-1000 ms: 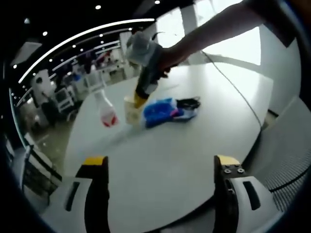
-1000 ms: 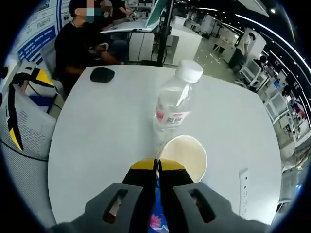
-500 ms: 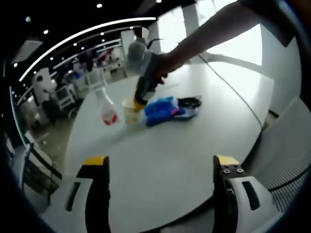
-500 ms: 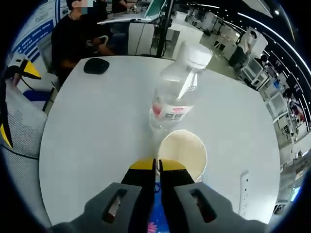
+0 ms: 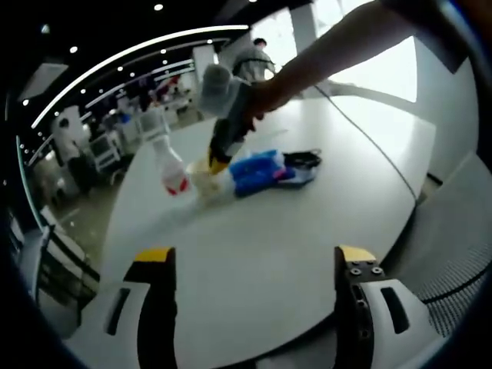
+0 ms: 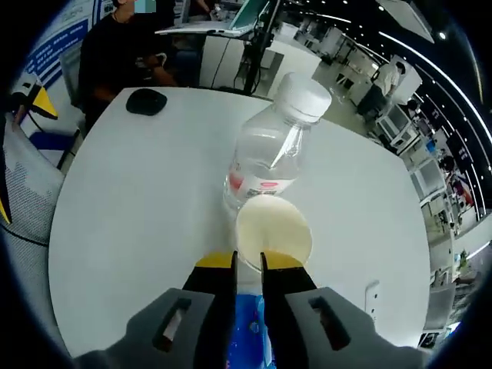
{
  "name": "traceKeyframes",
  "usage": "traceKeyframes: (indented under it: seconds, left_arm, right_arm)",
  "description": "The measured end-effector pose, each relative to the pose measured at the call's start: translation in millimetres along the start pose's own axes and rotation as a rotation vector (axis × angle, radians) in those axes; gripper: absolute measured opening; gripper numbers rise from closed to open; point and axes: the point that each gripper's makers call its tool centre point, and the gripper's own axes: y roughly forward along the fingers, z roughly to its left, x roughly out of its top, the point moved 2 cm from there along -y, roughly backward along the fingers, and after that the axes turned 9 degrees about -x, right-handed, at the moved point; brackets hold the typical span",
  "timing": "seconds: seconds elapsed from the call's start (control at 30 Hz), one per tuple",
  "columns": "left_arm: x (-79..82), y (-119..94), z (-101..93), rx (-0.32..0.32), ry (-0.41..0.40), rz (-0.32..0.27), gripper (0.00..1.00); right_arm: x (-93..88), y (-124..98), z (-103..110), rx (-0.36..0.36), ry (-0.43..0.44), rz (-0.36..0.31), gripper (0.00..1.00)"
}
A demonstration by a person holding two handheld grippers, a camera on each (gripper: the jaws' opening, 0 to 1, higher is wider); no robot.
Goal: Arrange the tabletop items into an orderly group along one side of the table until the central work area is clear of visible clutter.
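A round white table (image 6: 138, 200) spans both views. At the centre of the right gripper view, a clear water bottle (image 6: 269, 157) touches a paper cup (image 6: 273, 231). The right gripper (image 6: 247, 263), jaws slightly parted, sits at the cup's rim over a blue packet (image 5: 257, 171). The left gripper (image 5: 250, 257) is spread wide, lower frame.

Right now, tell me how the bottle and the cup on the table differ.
The bottle is clear plastic with a white cap and a red label; the cup is cream paper, open at the top. The bottle stands taller than the cup. The right gripper has its jaws at the cup's near rim, while nothing grips the bottle. Both stand upright, close together on the white table.
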Motion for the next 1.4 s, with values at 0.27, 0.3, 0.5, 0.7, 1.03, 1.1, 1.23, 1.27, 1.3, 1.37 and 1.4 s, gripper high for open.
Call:
traceKeyframes:
  seconds: [0.27, 0.3, 0.5, 0.7, 1.03, 1.1, 1.23, 1.27, 1.3, 1.37, 1.4]
  left_arm:
    - [-1.1, -0.1, 1.3, 0.007, -0.001, 0.004, 0.79]
    - [-1.2, -0.1, 1.3, 0.008, 0.000, 0.004, 0.79]
    - [-1.9, -0.6, 0.8, 0.011, 0.005, 0.009, 0.78]
    - [-3.6, -2.5, 1.7, 0.015, 0.004, 0.009, 0.78]
    - [-4.5, -4.8, 2.2, 0.018, 0.005, 0.007, 0.78]
    - [-4.8, -4.9, 2.3, 0.018, 0.005, 0.007, 0.78]
    - [-5.3, -5.0, 3.6, 0.021, 0.003, 0.007, 0.77]
    - [-5.3, -4.8, 3.8, 0.021, 0.002, 0.007, 0.77]
    - [-5.2, -4.7, 3.9, 0.021, 0.003, 0.007, 0.77]
    - [-5.6, -4.5, 4.3, 0.022, 0.004, 0.009, 0.77]
    - [-5.4, -4.3, 4.3, 0.022, 0.004, 0.008, 0.77]
  right_arm:
    - [-2.0, 0.4, 1.7, 0.005, -0.044, 0.003, 0.01]
    - [-1.5, 0.1, 1.7, 0.005, -0.048, 0.001, 0.01]
    - [3.3, -2.4, 3.0, 0.014, -0.082, -0.023, 0.01]
    - [4.0, -4.9, 5.2, 0.017, -0.097, -0.014, 0.01]
    - [5.0, -2.2, 14.7, 0.042, -0.142, -0.008, 0.01]
    - [7.2, -0.5, 14.7, 0.040, -0.140, -0.011, 0.02]
    - [11.4, 1.9, 15.2, 0.038, -0.139, -0.022, 0.02]
    - [12.2, 2.1, 15.7, 0.038, -0.139, -0.023, 0.03]
    - [13.3, 2.3, 16.4, 0.039, -0.141, -0.027, 0.03]
    - [14.1, 2.9, 17.1, 0.040, -0.144, -0.029, 0.04]
    - [14.4, 3.0, 17.5, 0.041, -0.141, -0.029, 0.04]
